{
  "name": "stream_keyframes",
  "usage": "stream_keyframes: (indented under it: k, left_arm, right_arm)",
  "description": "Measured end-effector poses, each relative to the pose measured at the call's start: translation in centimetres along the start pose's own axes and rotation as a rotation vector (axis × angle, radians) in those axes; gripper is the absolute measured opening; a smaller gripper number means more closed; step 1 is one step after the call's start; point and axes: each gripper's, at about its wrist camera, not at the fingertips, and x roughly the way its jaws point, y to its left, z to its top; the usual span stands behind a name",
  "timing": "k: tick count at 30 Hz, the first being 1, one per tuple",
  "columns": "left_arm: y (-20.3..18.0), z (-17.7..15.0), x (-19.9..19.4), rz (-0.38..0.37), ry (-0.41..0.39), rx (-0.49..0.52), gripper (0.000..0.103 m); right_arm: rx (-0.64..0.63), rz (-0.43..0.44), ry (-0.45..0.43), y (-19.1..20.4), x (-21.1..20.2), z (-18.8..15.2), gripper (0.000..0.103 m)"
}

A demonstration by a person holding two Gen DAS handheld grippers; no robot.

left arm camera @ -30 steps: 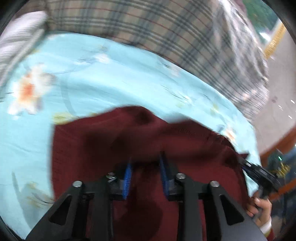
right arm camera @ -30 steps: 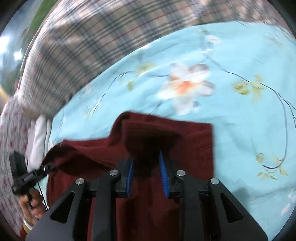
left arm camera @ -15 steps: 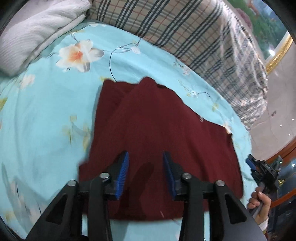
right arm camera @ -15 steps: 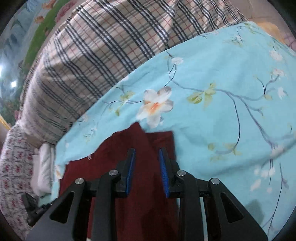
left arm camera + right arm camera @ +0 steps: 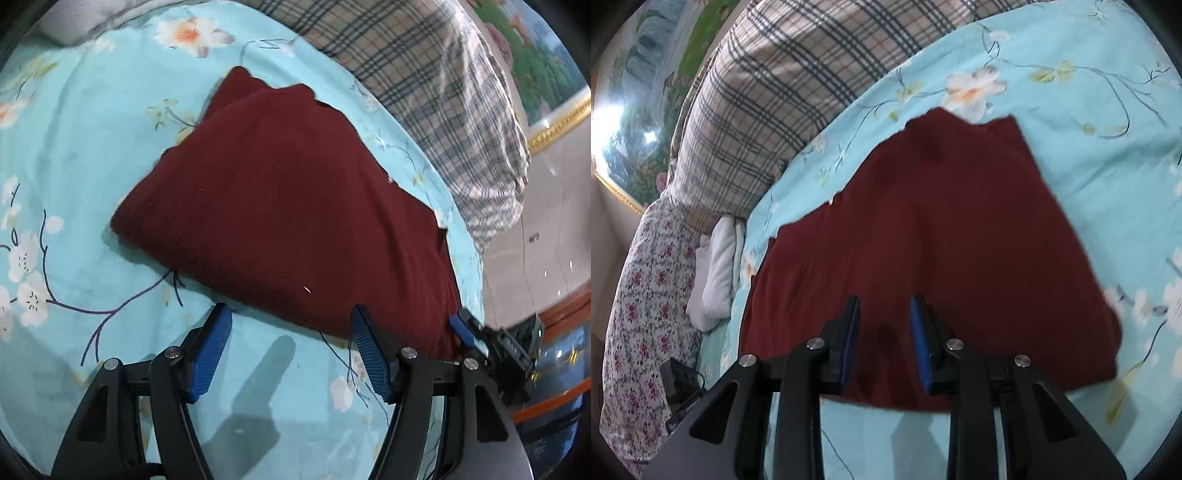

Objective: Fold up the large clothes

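A dark red garment [image 5: 288, 192] lies folded and flat on the light blue flowered bedsheet [image 5: 74, 147]. My left gripper [image 5: 291, 317] hovers at the garment's near edge. Its jaws are opening wide and nothing is between the blue pads [image 5: 214, 347]. In the right wrist view the same garment [image 5: 942, 229] fills the middle. My right gripper [image 5: 884, 308] hangs just above the garment's near part, jaws a narrow gap apart, open, with no cloth pinched. The right gripper [image 5: 461, 328] also shows at the garment's right corner in the left wrist view.
A plaid quilt [image 5: 768, 99] is heaped along the far side of the bed. White folded cloth [image 5: 716, 273] and a flower-print cover [image 5: 639, 295] lie by the bed's left edge. Beyond the right edge of the bed is tiled floor [image 5: 546, 229].
Both grippers held up the red garment a second ago. It now lies flat on the sheet, both have let go and drawn back toward its near edge, and the left jaws have widened.
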Motion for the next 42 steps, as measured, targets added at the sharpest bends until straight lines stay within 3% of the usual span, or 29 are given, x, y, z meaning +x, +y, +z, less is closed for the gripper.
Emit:
stream_keyframes:
  k: [4, 6, 8, 16, 20, 21, 23, 25, 27, 33, 36, 39, 42]
  left_arm:
    - [0.6, 1.0, 0.9, -0.026, -0.031, -0.058, 0.074]
    - [0.7, 1.7, 1.3, -0.027, -0.047, -0.072, 0.076]
    - [0.8, 2.3, 1.6, -0.029, -0.070, -0.089, 0.076]
    - [1.0, 4.2, 2.5, -0.023, -0.113, -0.132, 0.076]
    - [0.5, 4.7, 2.9, 0.021, -0.135, -0.137, 0.072]
    - [0.3, 4.7, 3.0, 0.036, -0.140, -0.133, 0.067]
    - [0.1, 5.1, 3.3, 0.072, -0.148, -0.119, 0.051]
    - [0.5, 5.4, 3.5, 0.063, -0.139, -0.125, 0.027]
    - [0.8, 5.6, 3.5, 0.037, -0.136, -0.133, 0.017]
    - [-3.1, 6.4, 1.3, -0.011, -0.190, -0.005, 0.012]
    - [-7.9, 6.4, 0.3, -0.069, -0.217, 0.123, 0.011]
    - [-12.4, 5.6, 0.6, -0.140, -0.197, 0.242, 0.010]
    - [-16.8, 3.6, 2.7, -0.163, -0.140, 0.369, 0.010]
  right_arm:
    - [-0.018, 0.002, 0.015, 0.6, 0.4, -0.3, 0.029]
    - [-0.022, 0.006, 0.024, 0.9, 0.7, -0.4, 0.037]
    - [-0.022, 0.017, 0.022, 1.1, 0.7, -0.6, 0.052]
    - [-0.097, 0.009, 0.046, 3.6, 2.1, 0.1, 0.053]
    - [-0.200, 0.058, 0.083, 6.3, 3.9, 1.0, 0.052]
    - [-0.218, 0.065, 0.099, 7.0, 4.7, 1.3, 0.051]
    - [-0.262, 0.068, 0.145, 8.4, 6.6, 1.7, 0.038]
    - [-0.301, 0.056, 0.187, 9.6, 8.7, 1.8, 0.034]
    - [-0.334, -0.004, 0.250, 9.9, 11.2, 1.5, 0.027]
    - [-0.349, -0.023, 0.325, 9.3, 13.4, 1.3, 0.026]
    - [-0.324, 0.011, 0.345, 8.7, 13.0, 1.6, 0.026]
    - [-0.164, 0.119, 0.335, 6.4, 11.1, 3.4, 0.027]
    - [0.037, 0.218, 0.206, 2.1, 7.3, 5.7, 0.027]
